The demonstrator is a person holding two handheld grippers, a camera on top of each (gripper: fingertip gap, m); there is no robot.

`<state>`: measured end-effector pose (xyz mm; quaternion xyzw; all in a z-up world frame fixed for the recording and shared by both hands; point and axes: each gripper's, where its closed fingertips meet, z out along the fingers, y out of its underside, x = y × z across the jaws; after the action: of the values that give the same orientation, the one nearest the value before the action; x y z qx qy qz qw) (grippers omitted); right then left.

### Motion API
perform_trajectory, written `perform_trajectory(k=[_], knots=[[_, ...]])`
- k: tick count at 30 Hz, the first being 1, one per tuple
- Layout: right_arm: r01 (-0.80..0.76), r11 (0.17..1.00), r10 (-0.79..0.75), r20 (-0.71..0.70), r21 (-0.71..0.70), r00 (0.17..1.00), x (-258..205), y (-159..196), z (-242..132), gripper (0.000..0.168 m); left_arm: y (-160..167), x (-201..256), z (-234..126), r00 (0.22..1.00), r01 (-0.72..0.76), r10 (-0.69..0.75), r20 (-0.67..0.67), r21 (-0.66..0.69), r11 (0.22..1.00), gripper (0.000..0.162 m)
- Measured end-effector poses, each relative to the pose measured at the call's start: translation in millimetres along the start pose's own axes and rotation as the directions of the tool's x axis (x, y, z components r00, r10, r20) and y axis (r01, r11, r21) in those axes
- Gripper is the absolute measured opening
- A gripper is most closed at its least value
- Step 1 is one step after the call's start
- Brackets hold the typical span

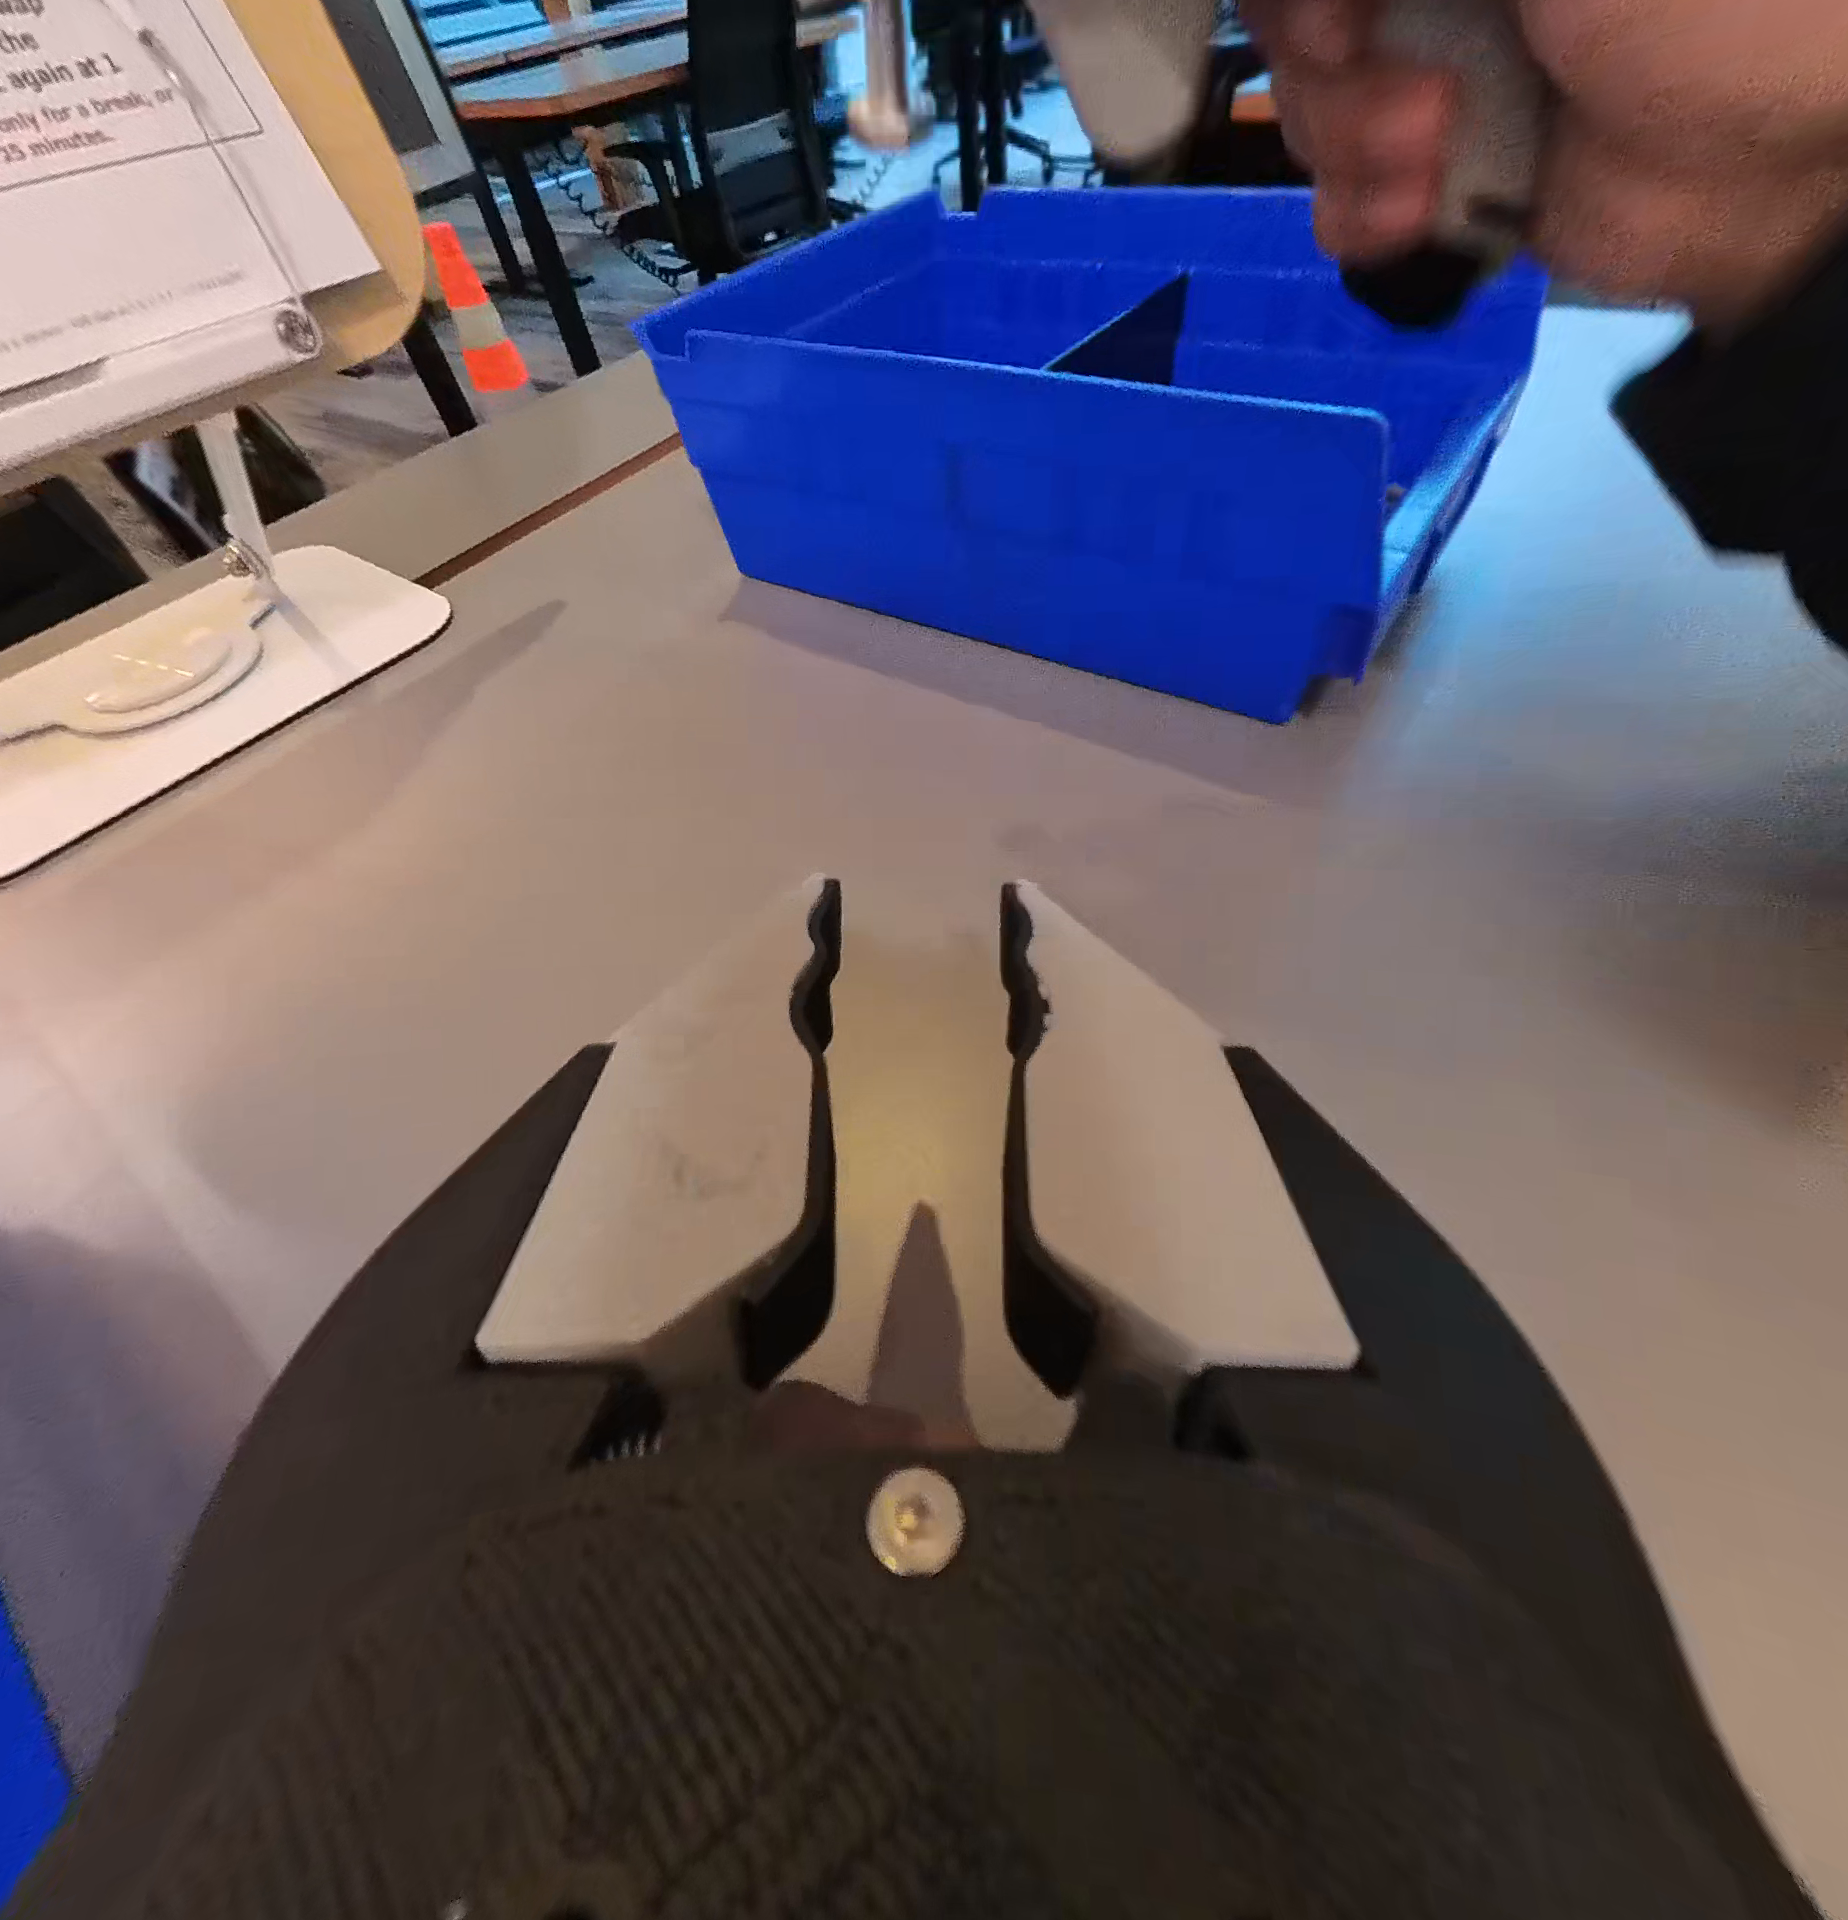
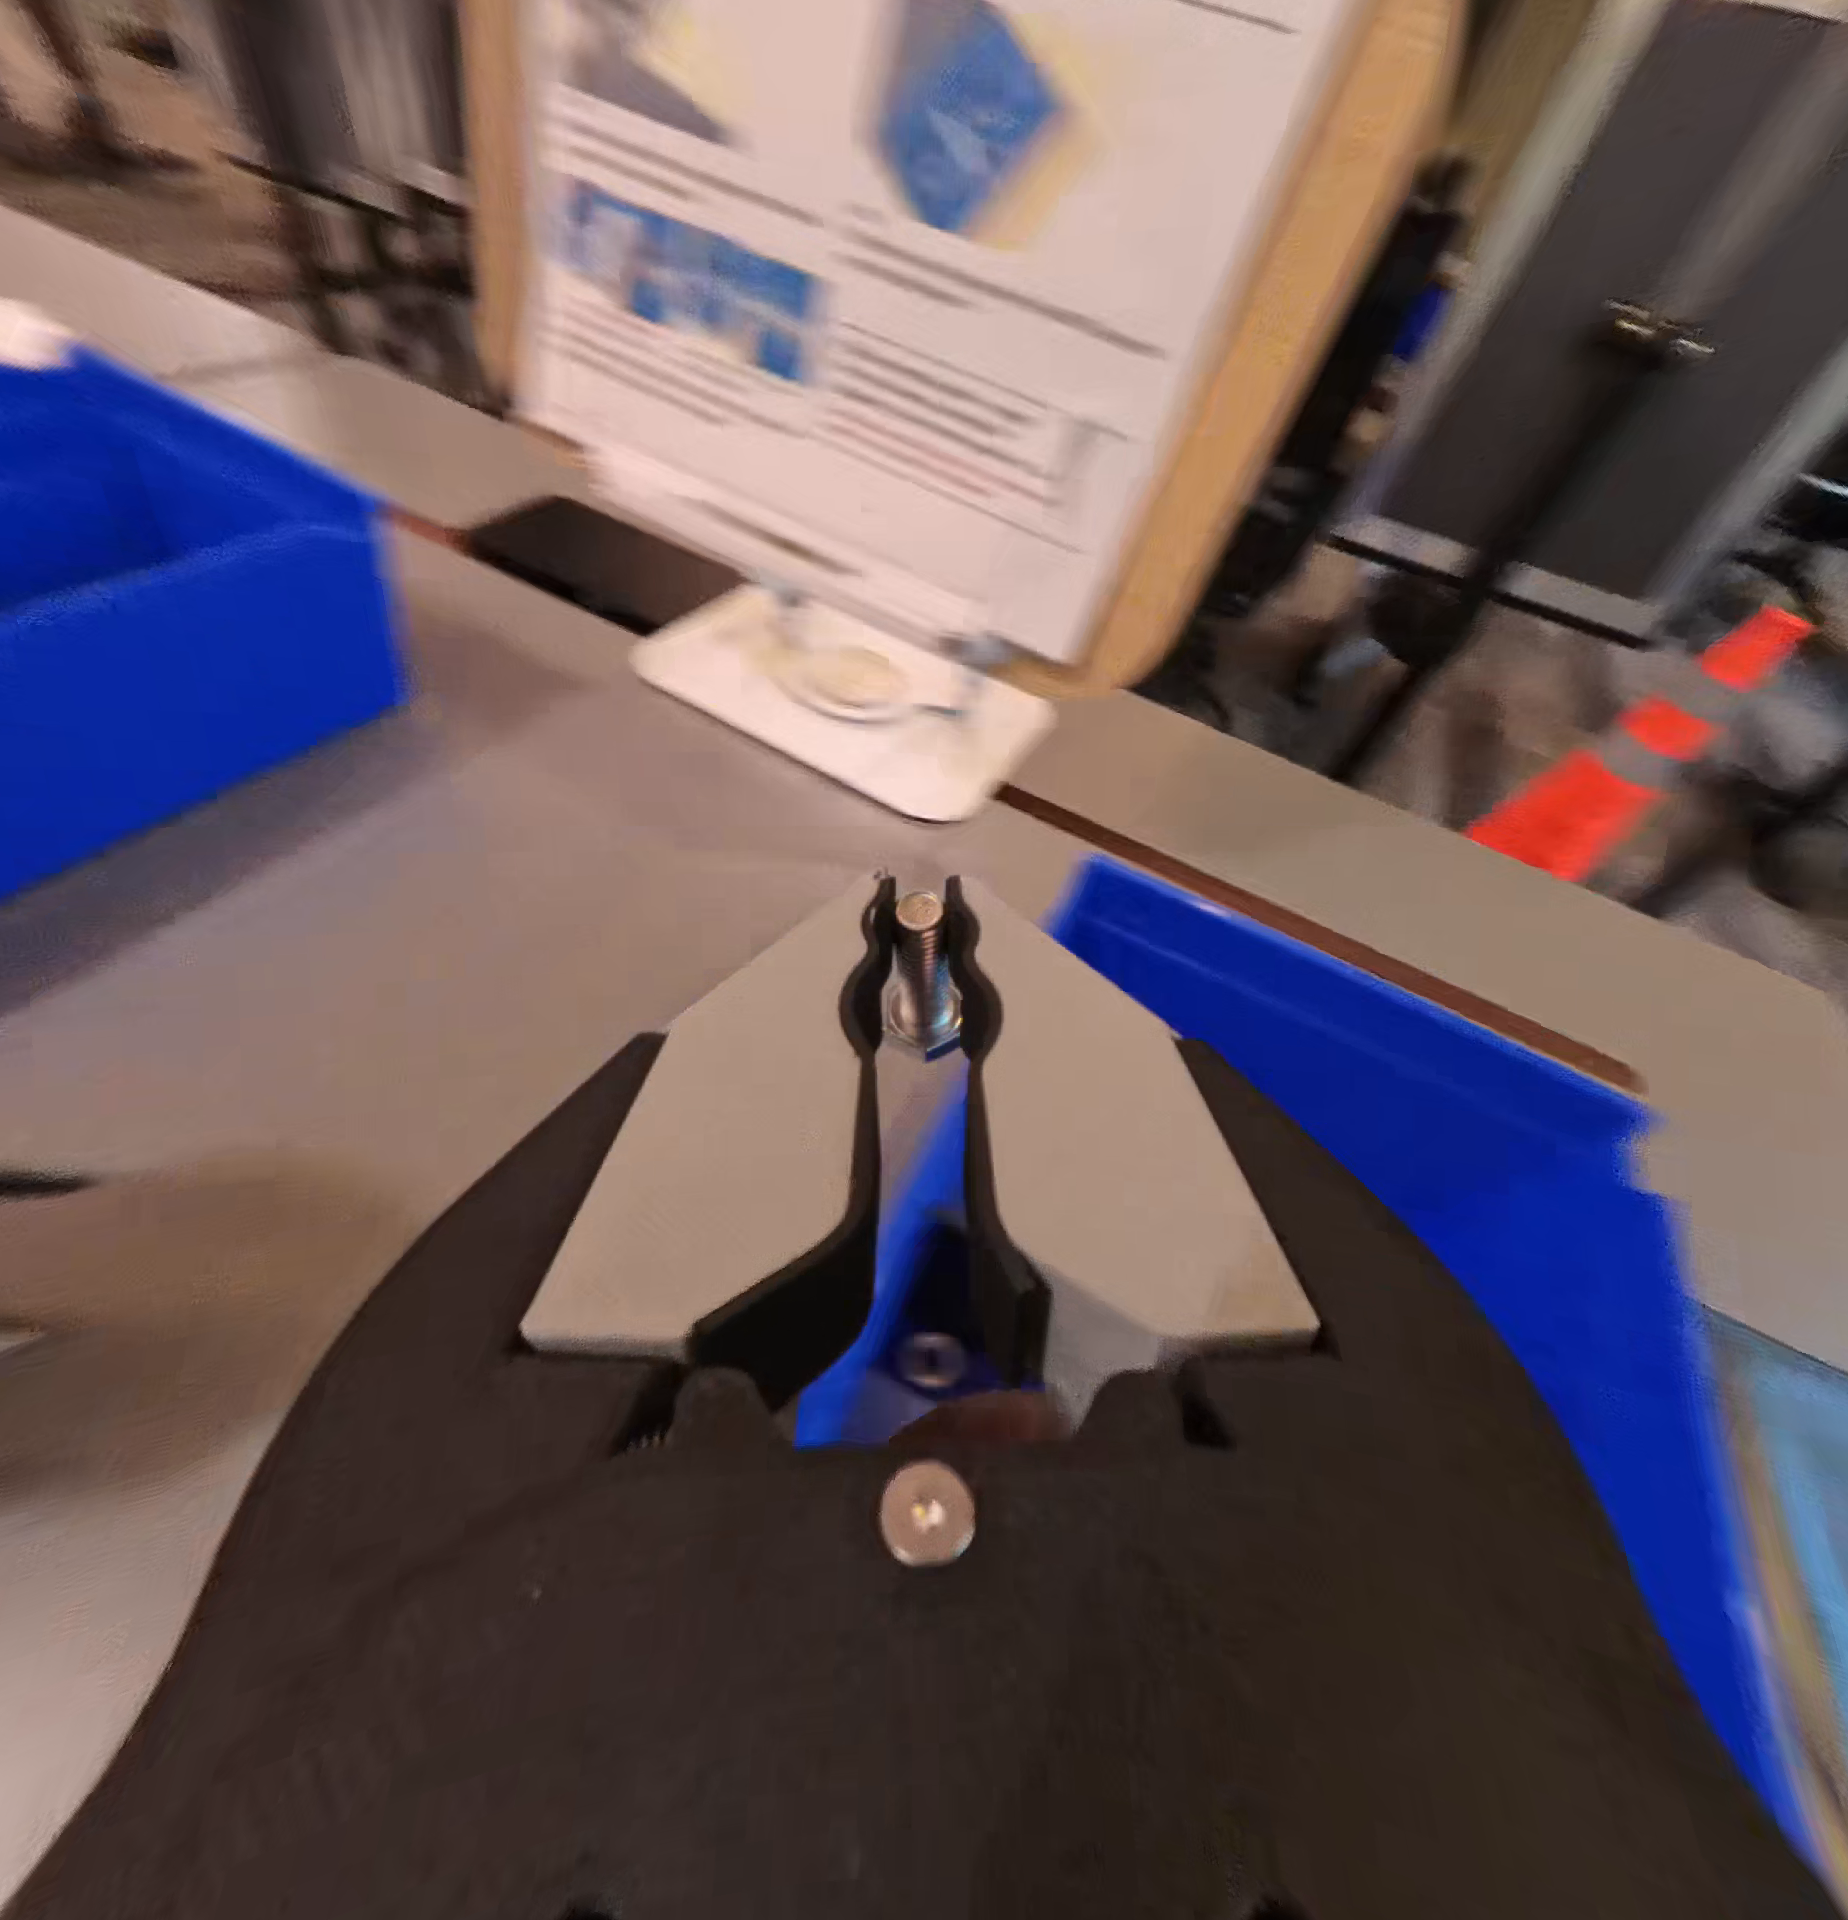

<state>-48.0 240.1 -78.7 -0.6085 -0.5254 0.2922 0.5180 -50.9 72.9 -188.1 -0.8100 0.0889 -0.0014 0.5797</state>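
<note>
Stretching across both views, the grey table [image 1: 608, 748] carries a divided blue bin [image 1: 1055, 499] ahead of the left gripper [image 1: 920, 904], with a white sign stand [image 1: 172, 686] off to the left. A second blue bin [image 2: 1367, 1122] lies under and right of the right gripper [image 2: 918, 894], and orange cones [image 2: 1626, 769] stand on the floor beyond. A blurred hand [image 1: 1585, 135] hovers above the divided bin. The left gripper's fingers stand apart over bare tabletop, holding nothing. The right gripper is clamped on a small silver bolt [image 2: 916, 966], threaded end forward between its tips.
</note>
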Motion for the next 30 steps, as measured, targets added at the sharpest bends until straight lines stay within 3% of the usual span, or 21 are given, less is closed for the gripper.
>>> perform_trajectory(k=[1, 5, 8, 11, 16, 19, 24, 30], knots=[[-0.010, 0.999, 0.008, -0.049, -0.041, 0.999, 29.7, 5.3, 7.1, 0.006, 1.3, -0.3, 0.9, 1.000, -0.019, 0.019, 0.011, -0.007, 1.000, 0.028], [-0.085, 0.952, 0.060, -0.094, -0.295, 0.994, 95.1, 59.6, 39.0, 0.007, 1.2, -2.2, 1.2, 0.999, -0.031, 0.031, 0.025, -0.006, 1.000, 0.028], [-0.097, 0.917, 0.032, -0.172, -0.387, 0.985, 126.9, 91.2, 49.3, 0.015, 1.3, -8.3, 0.6, 0.999, 0.001, -0.001, 0.039, 0.000, 1.000, 0.028], [-0.122, 0.937, 0.067, -0.173, -0.327, 0.983, 128.1, 74.2, 41.1, 0.022, 3.1, -12.4, 0.5, 0.999, 0.025, -0.025, 0.044, -0.003, 1.000, 0.028], [-0.055, 0.996, 0.057, 0.029, -0.068, 0.998, 52.1, -8.4, 6.7, 0.019, 4.0, -8.4, 2.8, 0.999, 0.014, -0.013, 0.034, -0.012, 1.000, 0.028], [-0.003, 1.000, 0.000, 0.162, 0.021, 0.987, -13.3, -30.7, -6.9, 0.019, 6.7, -7.6, 4.6, 0.999, -0.004, 0.005, 0.036, -0.025, 1.000, 0.028], [-0.006, 0.996, -0.028, 0.381, 0.087, 0.924, -124.6, -24.1, -4.7, 0.019, 10.7, -10.2, 5.7, 0.999, 0.001, 0.001, 0.039, -0.039, 0.999, 0.028], [0.091, 0.991, -0.117, 0.294, 0.101, 0.949, -167.3, 14.3, 48.8, 0.020, 22.3, -7.6, 0.3, 0.997, 0.070, -0.068, 0.030, -0.067, 0.995, 0.028]])
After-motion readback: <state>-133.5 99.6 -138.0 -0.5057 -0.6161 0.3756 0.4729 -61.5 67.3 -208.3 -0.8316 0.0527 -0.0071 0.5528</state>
